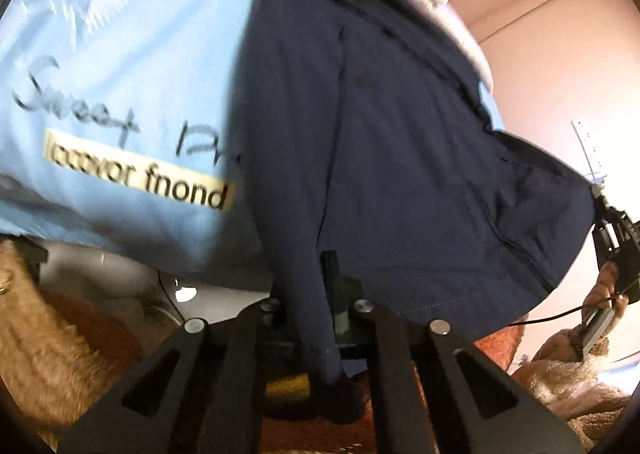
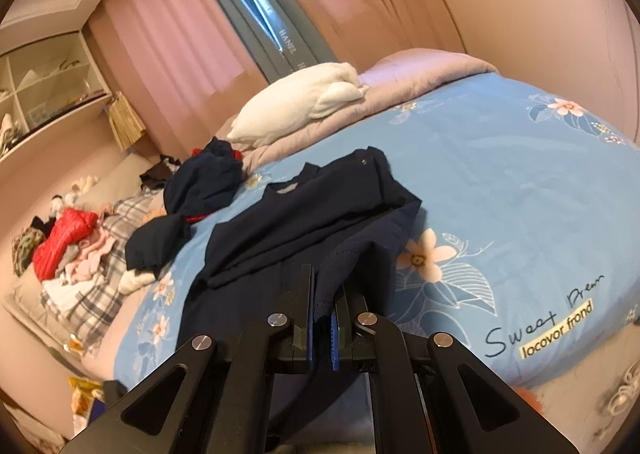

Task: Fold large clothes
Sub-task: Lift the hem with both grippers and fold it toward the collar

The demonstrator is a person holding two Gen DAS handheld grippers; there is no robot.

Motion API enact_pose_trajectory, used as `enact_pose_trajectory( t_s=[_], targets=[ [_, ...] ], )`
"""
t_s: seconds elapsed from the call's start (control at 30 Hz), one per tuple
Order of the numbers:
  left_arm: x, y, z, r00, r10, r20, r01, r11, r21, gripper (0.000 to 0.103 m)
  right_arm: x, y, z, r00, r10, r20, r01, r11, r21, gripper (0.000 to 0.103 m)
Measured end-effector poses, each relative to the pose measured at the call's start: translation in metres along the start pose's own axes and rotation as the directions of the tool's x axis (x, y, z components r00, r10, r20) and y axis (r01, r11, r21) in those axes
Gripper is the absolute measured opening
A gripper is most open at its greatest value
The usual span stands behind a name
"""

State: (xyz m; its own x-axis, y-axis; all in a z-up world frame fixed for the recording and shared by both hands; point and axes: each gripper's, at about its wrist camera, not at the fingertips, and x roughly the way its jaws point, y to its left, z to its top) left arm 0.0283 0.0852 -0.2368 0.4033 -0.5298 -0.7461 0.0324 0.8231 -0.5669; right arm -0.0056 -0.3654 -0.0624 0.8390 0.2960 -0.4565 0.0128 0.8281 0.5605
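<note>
**Both grippers clamped on the navy garment at the near bed edge**

Your right gripper point(image 2: 323, 308): jaws closed, blue pads pinching a raised edge of the navy garment point(image 2: 304, 221). The cloth rises into the pads from the right, then hangs down btwn the arms toward you.

Your left gripper point(image 1: 316, 294): jaws closed too, w/ a rolled strip of the same navy garment point(image 1: 400, 173) running down btwn the fingers and past them. Fingertips themselves mostly buried in cloth, so exact pad contact is hard to see, but the fabric is pinched there. In the left wrist view your right gripper point(image 1: 612, 230) shows at the far right, holding the garment's other corner, w/ a hand point(image 1: 600, 294) below it; the cloth spans btwn the two.

Outward: the rest of the garment lies partly folded on the blue floral bedcover point(image 2: 520, 181), collar toward the far side, a button showing near the far fold. Left of it, a crumpled dark item w/ red trim point(image 2: 204, 181). Farther left, off the cover, a heap of mixed clothes point(image 2: 76, 250), red piece on top. Far end of the bed: white pillow point(image 2: 296, 105) on a pinkish quilt point(image 2: 420, 69). Pink curtains point(image 2: 168, 37) behind.
</note>
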Motion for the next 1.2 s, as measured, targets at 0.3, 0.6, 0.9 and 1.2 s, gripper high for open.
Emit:
enact_pose_trajectory(
  t_s=[0.3, 0.6, 0.9, 1.2],
  targets=[
    [-0.07, -0.039, 0.004, 0.98, -0.064, 0.186, 0.056, 0.997, 0.048, 0.003, -0.024, -0.002, 0.005, 0.998, -0.02, 0.065, 0.02, 1.0, 0.004, 0.007],
    [-0.132, -0.073, 0.001, 0.94, -0.149, 0.308, 0.109, 0.984, 0.143, 0.003, -0.062, -0.002, 0.002, 0.991, 0.011, 0.131, -0.009, 1.0, -0.017, 0.006],
    [-0.169, -0.083, 0.025, 0.891, -0.15, 0.428, 0.091, 0.984, 0.156, 0.003, -0.084, 0.01, 0.006, 0.984, 0.026, 0.174, -0.013, 0.997, -0.075, 0.006],
    [-0.14, -0.091, 0.075, 0.902, -0.105, 0.418, 0.044, 0.987, 0.153, 0.004, -0.024, 0.011, 0.025, 0.994, 0.001, 0.105, 0.006, 0.998, -0.066, 0.006]
  ],
)
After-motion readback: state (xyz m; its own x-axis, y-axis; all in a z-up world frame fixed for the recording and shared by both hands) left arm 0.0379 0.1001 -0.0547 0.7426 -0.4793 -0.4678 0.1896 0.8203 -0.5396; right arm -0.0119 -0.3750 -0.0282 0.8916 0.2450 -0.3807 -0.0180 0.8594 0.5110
